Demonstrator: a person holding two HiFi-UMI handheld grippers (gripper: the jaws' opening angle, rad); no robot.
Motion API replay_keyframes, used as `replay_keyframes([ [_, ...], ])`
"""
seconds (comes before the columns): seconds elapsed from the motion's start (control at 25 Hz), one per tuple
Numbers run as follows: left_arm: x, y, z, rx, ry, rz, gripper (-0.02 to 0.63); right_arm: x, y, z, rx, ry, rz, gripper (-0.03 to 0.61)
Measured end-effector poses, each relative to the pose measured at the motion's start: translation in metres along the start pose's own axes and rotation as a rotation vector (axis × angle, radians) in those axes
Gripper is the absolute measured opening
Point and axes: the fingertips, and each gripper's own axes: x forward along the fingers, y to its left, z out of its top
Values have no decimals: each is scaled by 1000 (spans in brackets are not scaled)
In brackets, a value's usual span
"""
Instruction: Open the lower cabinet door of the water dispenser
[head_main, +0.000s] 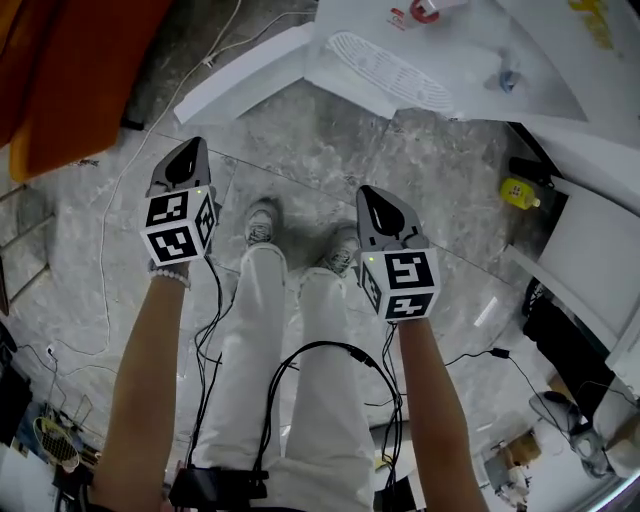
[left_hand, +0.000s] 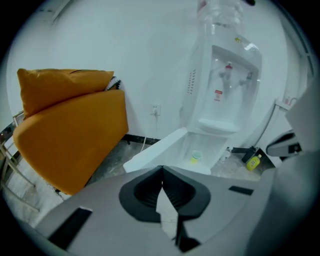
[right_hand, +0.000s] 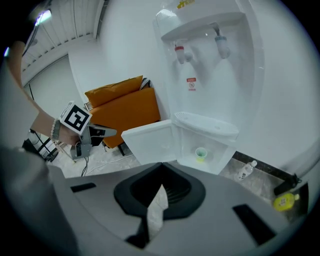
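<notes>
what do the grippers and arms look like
Left hand-held gripper and right hand-held gripper: grey shells, black pads, a white cube with black square markers and a green light. Black cables run back. No sleeves; bead bracelet on left wrist.

L gripper (left_hand: 162, 170) jaws together, nothing btwn
Water dispenser (left_hand: 225, 85) upper right, lower cabinet door (left_hand: 156, 152) swung open at centre, cup (left_hand: 195, 156) inside; orange cushion (left_hand: 70, 125) left
</notes>
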Motion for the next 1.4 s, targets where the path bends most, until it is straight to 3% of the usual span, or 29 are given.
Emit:
replay_keyframes([
  [0.4, -72, -73, 71, 69, -72, -165, 14, -61, -4, 71, 54, -98, -37, 3],
  [0.76, -132, -116, 144, 208, -118, -263, 14, -125, -11, 140, 68, -201, -87, 3],
  [1.12, -198, -149, 212, 187, -186, -338, 12, -187, -15, 204, 10, -290, -107, 3],
  [1.4, -251, -152, 273, 204, -290, -341, 12, -233, -9, 226, 29, -311, -119, 3],
])
